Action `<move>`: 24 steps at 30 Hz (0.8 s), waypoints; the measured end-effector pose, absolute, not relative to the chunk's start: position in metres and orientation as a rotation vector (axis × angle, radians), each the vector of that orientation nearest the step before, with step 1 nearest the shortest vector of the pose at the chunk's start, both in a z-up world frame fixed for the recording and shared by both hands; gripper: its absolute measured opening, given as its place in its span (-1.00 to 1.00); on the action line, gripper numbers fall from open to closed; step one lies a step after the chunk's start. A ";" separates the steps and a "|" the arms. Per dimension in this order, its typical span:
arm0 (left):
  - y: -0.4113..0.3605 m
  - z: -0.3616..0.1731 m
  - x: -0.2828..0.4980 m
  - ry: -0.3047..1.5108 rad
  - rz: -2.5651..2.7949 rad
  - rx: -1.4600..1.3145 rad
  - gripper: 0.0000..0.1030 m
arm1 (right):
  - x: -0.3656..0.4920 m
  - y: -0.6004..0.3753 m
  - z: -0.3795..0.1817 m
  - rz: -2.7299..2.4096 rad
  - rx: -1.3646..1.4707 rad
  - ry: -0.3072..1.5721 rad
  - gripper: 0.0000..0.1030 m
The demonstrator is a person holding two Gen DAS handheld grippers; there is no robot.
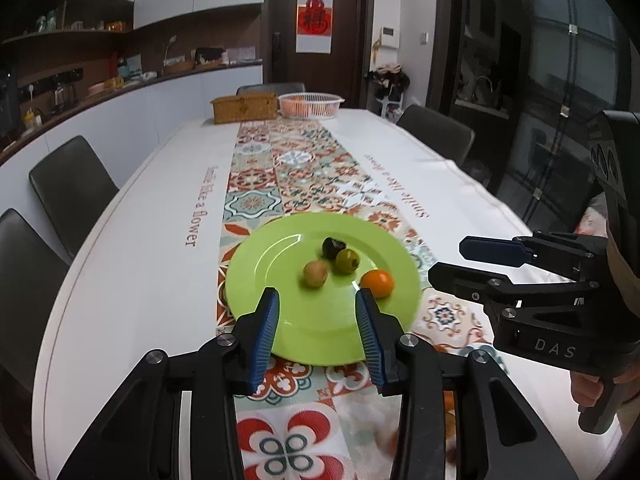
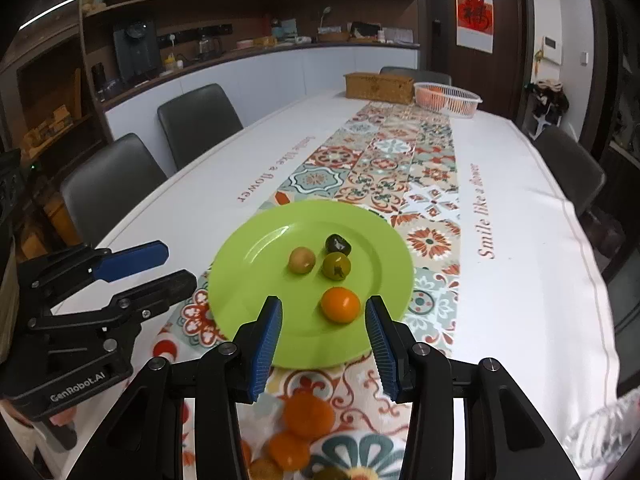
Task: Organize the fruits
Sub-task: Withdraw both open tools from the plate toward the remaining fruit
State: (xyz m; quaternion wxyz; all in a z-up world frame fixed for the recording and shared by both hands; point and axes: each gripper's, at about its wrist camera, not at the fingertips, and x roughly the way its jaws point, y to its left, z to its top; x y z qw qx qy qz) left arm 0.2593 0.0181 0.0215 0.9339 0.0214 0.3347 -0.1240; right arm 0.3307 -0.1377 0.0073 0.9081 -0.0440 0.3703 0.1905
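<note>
A lime-green plate [image 1: 276,268] [image 2: 248,280] sits on the patterned table runner. On it lie a dark fruit [image 1: 333,247] [image 2: 338,244], a green fruit [image 1: 347,261] [image 2: 336,266], a tan fruit [image 1: 315,274] [image 2: 301,260] and an orange fruit [image 1: 377,283] [image 2: 340,304]. My left gripper [image 1: 318,300] [image 2: 178,264] hovers open over the plate's near left side, holding nothing. My right gripper [image 2: 323,308] [image 1: 448,260] hovers open above the near rim. The orange fruit rests on the plate just ahead of its fingertips, untouched. Blurred loose orange fruits [image 2: 308,416] lie on the runner beneath the right gripper.
At the far end of the table stand a wicker box [image 1: 244,107] [image 2: 379,87] and a white mesh basket [image 1: 311,105] [image 2: 447,98] with orange fruit. Dark chairs [image 1: 72,192] line both sides. A clear glass object [image 2: 600,428] sits at the near right edge.
</note>
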 end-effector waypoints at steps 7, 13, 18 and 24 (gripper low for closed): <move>0.012 0.040 0.221 0.626 -0.272 0.079 -0.07 | 0.294 -0.146 0.026 0.382 -0.077 0.717 -0.14; 0.007 0.049 0.187 0.583 -0.290 0.121 0.04 | 0.263 -0.152 0.034 0.370 -0.069 0.687 0.03; 0.005 0.054 0.166 0.551 -0.311 0.145 0.19 | 0.239 -0.155 0.038 0.367 -0.057 0.671 0.03; 0.006 0.050 0.149 0.529 -0.332 0.183 0.25 | 0.217 -0.155 0.038 0.349 -0.085 0.640 0.03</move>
